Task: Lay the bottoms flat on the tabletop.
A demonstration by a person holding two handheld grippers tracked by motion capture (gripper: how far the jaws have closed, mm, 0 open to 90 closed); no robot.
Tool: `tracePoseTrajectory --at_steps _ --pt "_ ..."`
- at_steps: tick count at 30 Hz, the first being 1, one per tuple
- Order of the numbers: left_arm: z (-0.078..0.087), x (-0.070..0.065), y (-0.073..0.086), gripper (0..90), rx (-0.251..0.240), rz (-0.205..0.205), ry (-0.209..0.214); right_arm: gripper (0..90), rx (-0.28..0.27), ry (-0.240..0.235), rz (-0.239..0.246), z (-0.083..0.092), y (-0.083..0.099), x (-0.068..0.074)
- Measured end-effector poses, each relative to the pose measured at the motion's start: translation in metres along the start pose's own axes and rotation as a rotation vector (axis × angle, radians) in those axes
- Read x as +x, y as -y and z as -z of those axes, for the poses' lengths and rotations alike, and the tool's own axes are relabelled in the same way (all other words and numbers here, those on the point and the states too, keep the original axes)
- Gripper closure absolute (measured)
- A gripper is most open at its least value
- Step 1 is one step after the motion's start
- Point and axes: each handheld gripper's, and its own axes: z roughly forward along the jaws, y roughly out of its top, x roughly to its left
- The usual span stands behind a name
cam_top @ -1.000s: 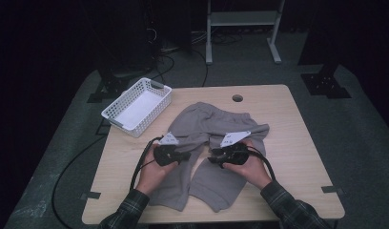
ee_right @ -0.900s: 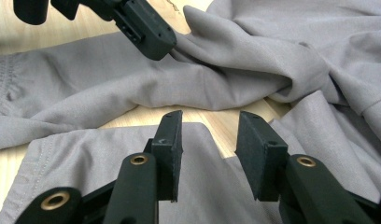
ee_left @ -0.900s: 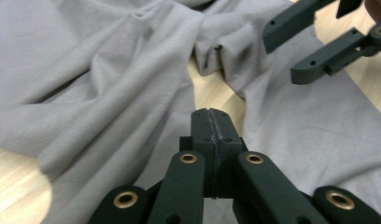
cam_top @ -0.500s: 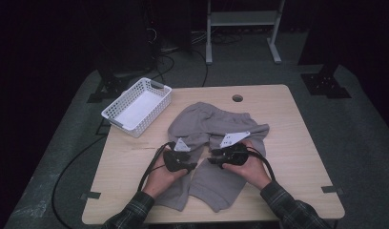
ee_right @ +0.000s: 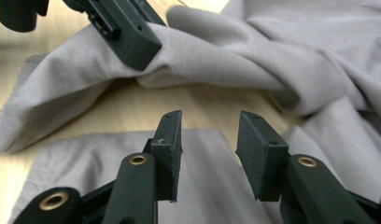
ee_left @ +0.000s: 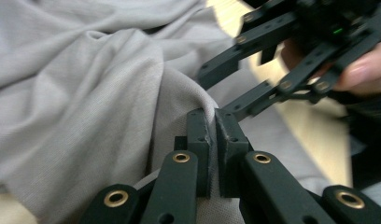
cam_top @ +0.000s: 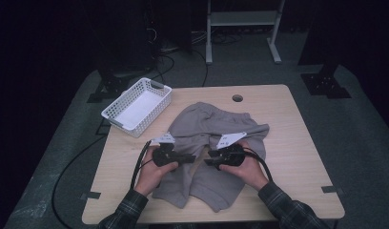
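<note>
Grey shorts [cam_top: 216, 148] are lying crumpled mid-table. The left gripper [ee_left: 213, 122] is pinching a fold of their fabric — jaws having just closed. The right gripper [ee_right: 208, 135] is hovering just above the cloth, jaws apart — gripping nothing.

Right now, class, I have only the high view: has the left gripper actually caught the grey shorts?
Observer: Yes. In the left gripper view, the left gripper has just closed on a raised fold of the shorts.
Operator: And the right gripper?
Observer: The right gripper stands open, with nothing pinched between its jaws.
Operator: What lies under it?
Observer: A flat leg of the shorts, with bare table just beyond.
</note>
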Motion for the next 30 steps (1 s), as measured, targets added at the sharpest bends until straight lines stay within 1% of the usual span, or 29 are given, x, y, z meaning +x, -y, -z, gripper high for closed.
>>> tracePoseTrajectory --at_steps 1,3,6,8,9,11,12,13,14,16,18,19,21,23,25,26,27,28,29,30 --pt "0.000 0.001 0.000 85.7 -0.004 0.011 0.012 58.6 -0.001 -0.003 0.004 -0.001 -0.001 0.002" --pt "0.000 0.001 0.000 85.7 -0.020 0.028 0.054 57.5 -0.003 -0.005 0.012 -0.005 -0.004 0.005" --pt "0.000 -0.001 -0.002 85.8 -0.037 0.040 0.103 56.1 0.002 0.007 0.018 -0.011 -0.006 0.008" --pt "0.000 -0.002 -0.002 85.3 -0.032 0.034 0.108 57.3 -0.015 0.004 0.017 -0.013 -0.008 0.008" --pt "-0.001 -0.002 -0.002 84.8 -0.026 0.031 0.099 65.4 -0.030 0.005 0.018 -0.013 -0.009 0.008" --pt "0.000 0.000 -0.001 81.9 -0.030 0.028 0.084 80.5 -0.060 0.004 0.015 -0.008 -0.012 0.008" --pt "0.000 0.000 -0.001 78.2 -0.032 0.031 0.072 87.1 -0.073 0.001 0.012 -0.005 -0.013 0.008" --pt "0.001 0.002 -0.001 74.4 -0.033 0.029 0.052 88.7 -0.085 0.013 0.007 -0.001 -0.013 0.007" --pt "0.001 0.003 0.000 70.0 -0.030 0.029 0.038 89.2 -0.096 0.021 0.007 0.002 -0.014 0.006" --pt "0.001 0.006 0.001 63.5 -0.020 0.018 -0.011 89.4 -0.112 0.021 -0.013 0.009 -0.014 0.002" --pt "0.000 0.008 0.003 60.4 0.008 -0.009 -0.071 89.4 -0.121 0.028 -0.019 0.014 -0.014 -0.001" --pt "-0.001 0.009 0.004 59.1 0.025 -0.020 -0.103 89.4 -0.119 0.025 -0.021 0.016 -0.014 -0.003" --pt "-0.003 0.012 0.006 57.0 0.076 -0.056 -0.175 89.5 -0.106 0.039 -0.015 0.020 -0.013 -0.005" --pt "-0.006 0.014 0.010 56.0 0.122 -0.077 -0.229 89.4 -0.082 0.052 -0.003 0.022 -0.012 -0.008" --pt "-0.007 0.016 0.013 54.3 0.165 -0.091 -0.262 88.8 -0.052 0.080 0.013 0.023 -0.008 -0.012" --pt "-0.007 0.016 0.014 54.2 0.172 -0.088 -0.267 86.8 -0.034 0.088 0.004 0.023 -0.006 -0.014" --pt "-0.006 0.017 0.016 54.0 0.191 -0.095 -0.279 83.2 -0.023 0.098 -0.002 0.023 -0.003 -0.016" --pt "-0.006 0.018 0.017 54.0 0.217 -0.107 -0.309 81.2 -0.022 0.109 -0.005 0.023 0.000 -0.018" --pt "-0.006 0.018 0.019 54.0 0.236 -0.119 -0.332 78.6 -0.009 0.110 -0.014 0.024 0.004 -0.020" --pt "-0.005 0.018 0.022 54.0 0.253 -0.137 -0.350 76.6 -0.006 0.114 -0.013 0.024 0.006 -0.020"
